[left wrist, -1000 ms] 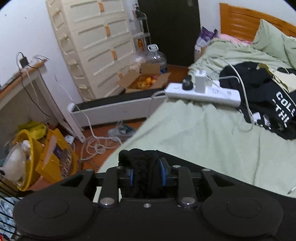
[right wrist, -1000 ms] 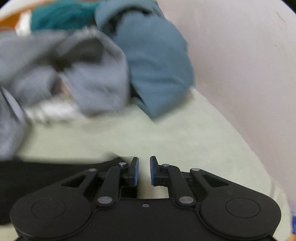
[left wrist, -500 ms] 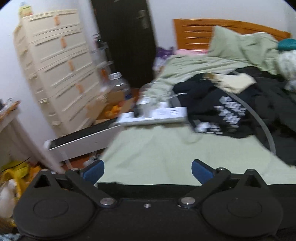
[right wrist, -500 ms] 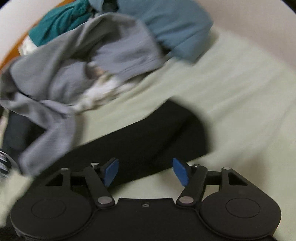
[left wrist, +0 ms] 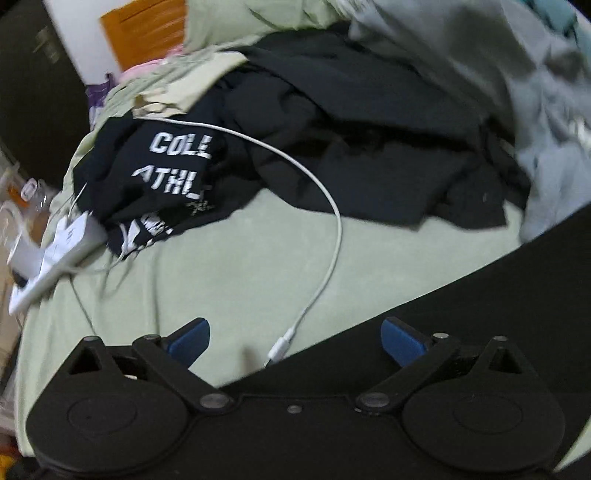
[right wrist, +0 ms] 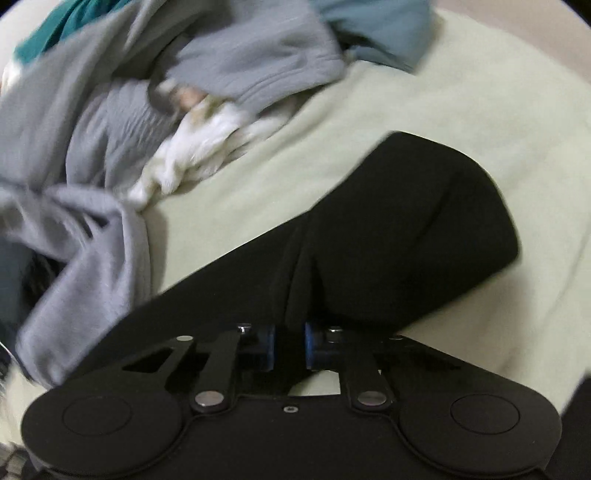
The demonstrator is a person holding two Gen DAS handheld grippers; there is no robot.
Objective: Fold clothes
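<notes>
A black garment lies flat on the pale green bed sheet. My right gripper is shut on a pinched fold of it near its edge. The same black garment shows in the left wrist view as a dark band across the lower right. My left gripper is open and empty, its blue pads wide apart, over the garment's edge and the sheet.
A pile of black clothes with white lettering lies further up the bed. A white cable crosses the sheet, and a white power strip lies at the left. Grey clothes, a white cloth and blue-teal clothes lie heaped.
My left gripper let go of the black cloth, opened wide and swung toward the bed. My right gripper opened over the black garment, then closed on a fold of it.
</notes>
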